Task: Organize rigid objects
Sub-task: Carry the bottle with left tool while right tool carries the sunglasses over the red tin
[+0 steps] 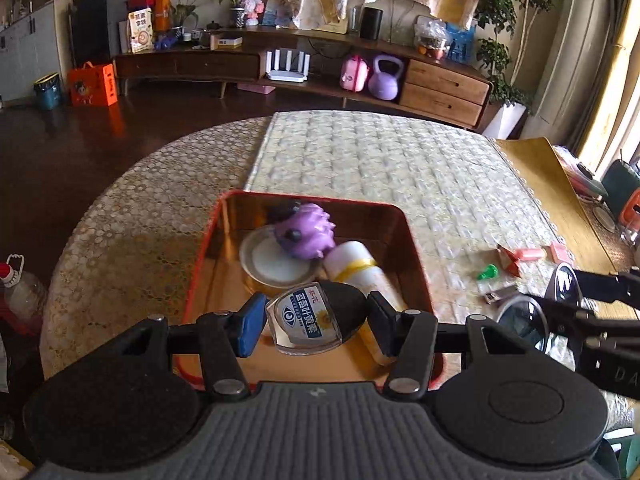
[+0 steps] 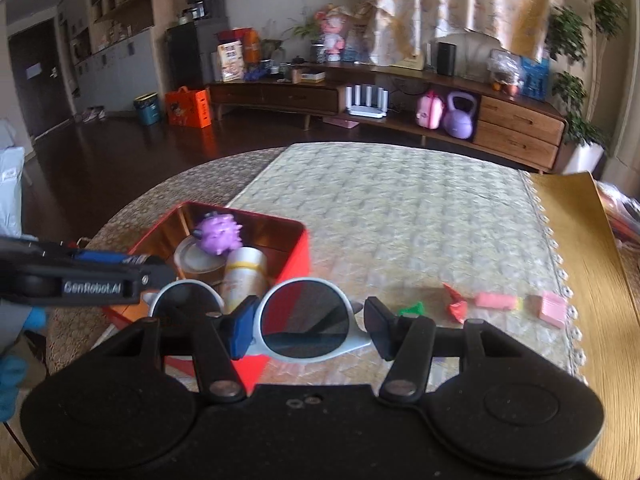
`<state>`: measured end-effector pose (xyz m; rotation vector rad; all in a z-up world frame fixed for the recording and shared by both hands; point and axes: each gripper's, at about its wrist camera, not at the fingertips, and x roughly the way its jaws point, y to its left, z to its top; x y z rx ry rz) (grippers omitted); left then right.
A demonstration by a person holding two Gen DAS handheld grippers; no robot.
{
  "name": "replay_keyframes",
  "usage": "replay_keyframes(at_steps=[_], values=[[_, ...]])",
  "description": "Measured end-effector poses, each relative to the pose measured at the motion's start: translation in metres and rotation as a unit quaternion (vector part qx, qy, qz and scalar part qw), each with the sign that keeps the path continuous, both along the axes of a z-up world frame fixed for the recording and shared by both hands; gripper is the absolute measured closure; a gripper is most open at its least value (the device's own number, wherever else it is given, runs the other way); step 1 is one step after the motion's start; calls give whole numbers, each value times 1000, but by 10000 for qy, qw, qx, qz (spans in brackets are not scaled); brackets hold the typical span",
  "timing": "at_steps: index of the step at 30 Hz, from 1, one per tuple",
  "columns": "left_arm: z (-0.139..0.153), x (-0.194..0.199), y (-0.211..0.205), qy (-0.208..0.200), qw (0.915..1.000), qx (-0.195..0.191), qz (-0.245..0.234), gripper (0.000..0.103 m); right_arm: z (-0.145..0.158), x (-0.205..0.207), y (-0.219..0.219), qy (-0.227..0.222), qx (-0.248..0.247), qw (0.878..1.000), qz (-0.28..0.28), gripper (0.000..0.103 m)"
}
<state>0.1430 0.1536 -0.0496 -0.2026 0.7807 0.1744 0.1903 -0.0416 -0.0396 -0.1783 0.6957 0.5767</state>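
Sunglasses (image 2: 304, 322) sit clamped in my right tongs (image 2: 306, 330), while my left tongs (image 1: 316, 326) grip a labelled bottle (image 1: 314, 316) above the red tin (image 1: 416, 248).

Left gripper (image 1: 316, 322), angled downward, jaws partly apart and clamped on a small labelled bottle (image 1: 310, 318). Right gripper (image 2: 306, 326), likewise angled downward just beside it, jaws partly apart, gripping one lens of white-framed sunglasses (image 2: 304, 320).
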Motion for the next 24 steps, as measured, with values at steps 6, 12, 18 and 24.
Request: replay_keyframes(at_steps=[6, 12, 18, 24], values=[[-3, 10, 26, 66, 9998, -84, 187, 49, -7, 0, 33, -126, -267, 9991, 301, 46], [-15, 28, 37, 177, 9993, -121, 317, 49, -18, -2, 65, -445, -621, 9951, 632, 47], [-26, 48, 42, 227, 9990, -52, 383, 49, -29, 3, 86, -613, -824, 9913, 821, 47], [-36, 68, 43, 324, 9986, 78, 408, 49, -40, 9, 99, -678, -962, 9887, 934, 47]])
